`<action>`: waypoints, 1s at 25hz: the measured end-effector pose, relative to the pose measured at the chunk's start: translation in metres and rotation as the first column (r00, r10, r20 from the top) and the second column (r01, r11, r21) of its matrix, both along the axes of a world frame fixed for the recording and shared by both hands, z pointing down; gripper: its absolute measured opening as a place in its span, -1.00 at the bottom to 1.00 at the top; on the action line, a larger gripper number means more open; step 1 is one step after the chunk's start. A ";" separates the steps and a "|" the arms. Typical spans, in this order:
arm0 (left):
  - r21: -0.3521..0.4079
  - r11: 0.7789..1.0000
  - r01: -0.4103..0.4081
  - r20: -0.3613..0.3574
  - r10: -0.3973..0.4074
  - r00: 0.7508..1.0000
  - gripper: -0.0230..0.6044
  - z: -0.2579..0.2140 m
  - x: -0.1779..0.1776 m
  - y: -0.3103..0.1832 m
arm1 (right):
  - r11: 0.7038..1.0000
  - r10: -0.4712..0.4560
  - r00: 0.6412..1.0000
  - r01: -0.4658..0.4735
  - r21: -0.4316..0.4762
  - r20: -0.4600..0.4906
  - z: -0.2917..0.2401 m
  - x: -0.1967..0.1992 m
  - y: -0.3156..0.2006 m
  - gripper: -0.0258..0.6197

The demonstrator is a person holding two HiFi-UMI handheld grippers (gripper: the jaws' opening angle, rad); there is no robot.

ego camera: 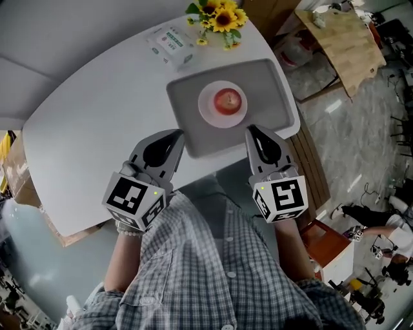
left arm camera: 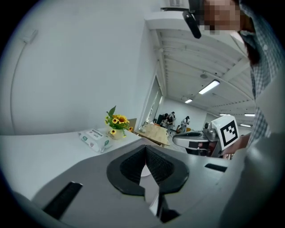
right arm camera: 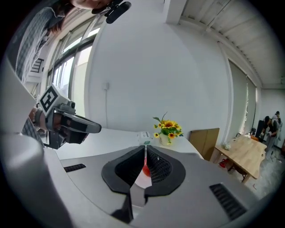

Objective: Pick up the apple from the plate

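A red apple [ego camera: 227,100] sits on a small pinkish-white plate [ego camera: 210,115], which rests on a grey tray [ego camera: 191,132] on the white table [ego camera: 97,116]. My left gripper [ego camera: 177,134] is shut and empty, its tip at the tray's near left corner. Shut and empty too, my right gripper [ego camera: 250,130] has its tip over the tray's near edge, just short of the plate. In the right gripper view the apple [right arm camera: 145,169] shows as a red sliver behind the closed jaws of the right gripper [right arm camera: 145,149]. The left gripper [left arm camera: 145,149] in its own view hides the apple.
A pot of sunflowers [ego camera: 219,16] and a pack of wipes [ego camera: 171,44] stand at the table's far side beyond the tray. A wooden table [ego camera: 345,38] stands on the floor to the right. The tray lies near the table's right edge.
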State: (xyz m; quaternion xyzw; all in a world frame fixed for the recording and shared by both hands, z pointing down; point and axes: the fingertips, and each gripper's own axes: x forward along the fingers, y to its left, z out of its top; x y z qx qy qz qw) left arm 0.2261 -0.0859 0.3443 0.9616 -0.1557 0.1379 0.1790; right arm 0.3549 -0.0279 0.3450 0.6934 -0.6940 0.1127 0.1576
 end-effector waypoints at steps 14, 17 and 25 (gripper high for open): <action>-0.214 0.968 0.130 -0.001 -0.133 0.991 -0.90 0.047 0.044 -0.021 | 0.990 -0.089 0.992 0.098 -0.105 0.084 0.053 0.056 -0.045 -0.83; -0.244 0.956 0.161 0.024 -0.160 0.987 -0.89 0.059 0.048 -0.023 | 0.984 -0.091 0.990 0.106 -0.146 0.104 0.067 0.064 -0.052 -0.82; -0.316 0.923 0.220 0.083 -0.205 0.975 -0.67 0.090 0.055 -0.031 | 0.965 -0.029 0.984 0.074 -0.253 0.178 0.104 0.086 -0.074 -0.82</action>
